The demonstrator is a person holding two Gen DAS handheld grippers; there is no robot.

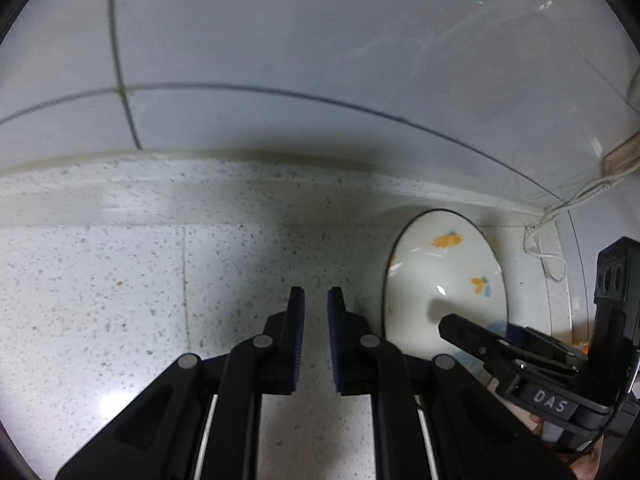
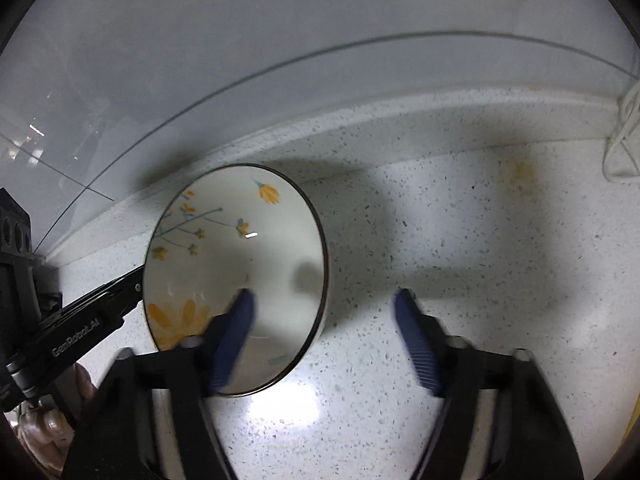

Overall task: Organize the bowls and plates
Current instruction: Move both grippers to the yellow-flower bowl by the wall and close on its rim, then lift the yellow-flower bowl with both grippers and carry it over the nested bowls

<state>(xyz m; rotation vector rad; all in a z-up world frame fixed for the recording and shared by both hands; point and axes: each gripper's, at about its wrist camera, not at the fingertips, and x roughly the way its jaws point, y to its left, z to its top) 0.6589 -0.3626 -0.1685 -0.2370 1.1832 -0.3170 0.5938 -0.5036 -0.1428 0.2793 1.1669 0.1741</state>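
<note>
A white ceramic bowl with orange flowers and a thin dark rim (image 2: 236,276) sits on the speckled pale stone countertop (image 2: 460,280), its mouth opening upward and its round rim showing no long axis. In the right wrist view it lies ahead and to the left of the right gripper (image 2: 324,340), near the raised back edge of the counter below the grey tiled wall (image 2: 280,40).

The right gripper's two blue-padded fingers stand wide apart. Its left finger (image 2: 234,340) reaches over the near rim into the bowl's hollow, though whether it touches the inner wall cannot be told; the other finger is outside, over bare counter to the right of the bowl. The image is slightly blurred around these fingers.

The left gripper (image 1: 316,332) points toward the wall, with its fingers close together but a narrow slot between them and nothing held. From its camera the same bowl (image 1: 444,276) is ahead to the right, with the right gripper's black finger (image 1: 472,334) over it. In the right wrist view the left gripper's black body (image 2: 76,336) reaches in from the left, just beside the bowl's left rim.

To the right of the bowl the counter runs open as far as a white cord (image 2: 624,136) at the far right by the wall.
</note>
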